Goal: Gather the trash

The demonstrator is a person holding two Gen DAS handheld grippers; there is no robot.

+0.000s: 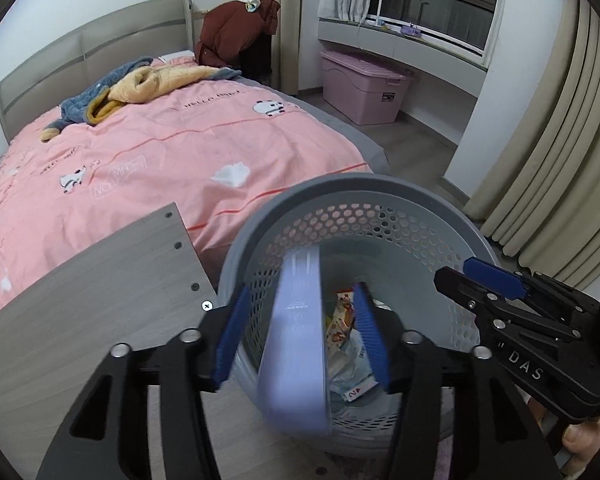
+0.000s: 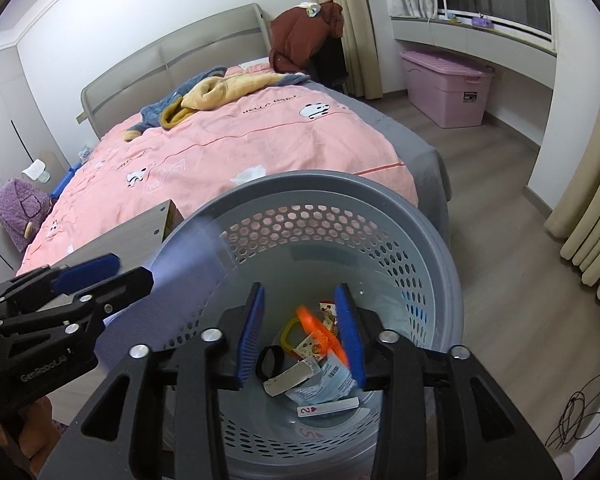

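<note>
Basket (image 1: 340, 180), grey and holed, upright on the floor just beside the bed (image 1: 140, 160) with its pink cover. Both grippers above its mouth, pointing down into it.

Left gripper (image 1: 302, 290): fingers (image 1: 230, 340) spread, with a pale lilac pack (image 1: 296, 340) between them. Pack blurred, long and flat, tilted, its lower end inside the rim; a gap on each side, so not pinched. Seen from the right wrist as a pale smear at the near left rim.

Right gripper (image 2: 300, 288): fingers (image 2: 350, 336) spread as well. Between them an orange piece (image 2: 320, 330), blurred, close to the right-hand pad but seemingly loose; cannot tell for sure whether touching.

Down on the basket floor: a playing card (image 2: 312, 411) face up, a black ring (image 2: 269, 362), a yellow ring (image 2: 288, 330), and crumpled wrappers (image 2: 324, 380) in a loose heap.

Left of the basket, a grey wood-grain board (image 1: 80, 320) with screw heads along its edge, lying over the bed's corner. Further off, a pink lidded box (image 1: 364, 92) under the window ledge. Dark cable (image 2: 576, 420) coiled on the floor near the curtain. Thumb of the person's hand (image 1: 580, 440) at the right gripper's handle.
</note>
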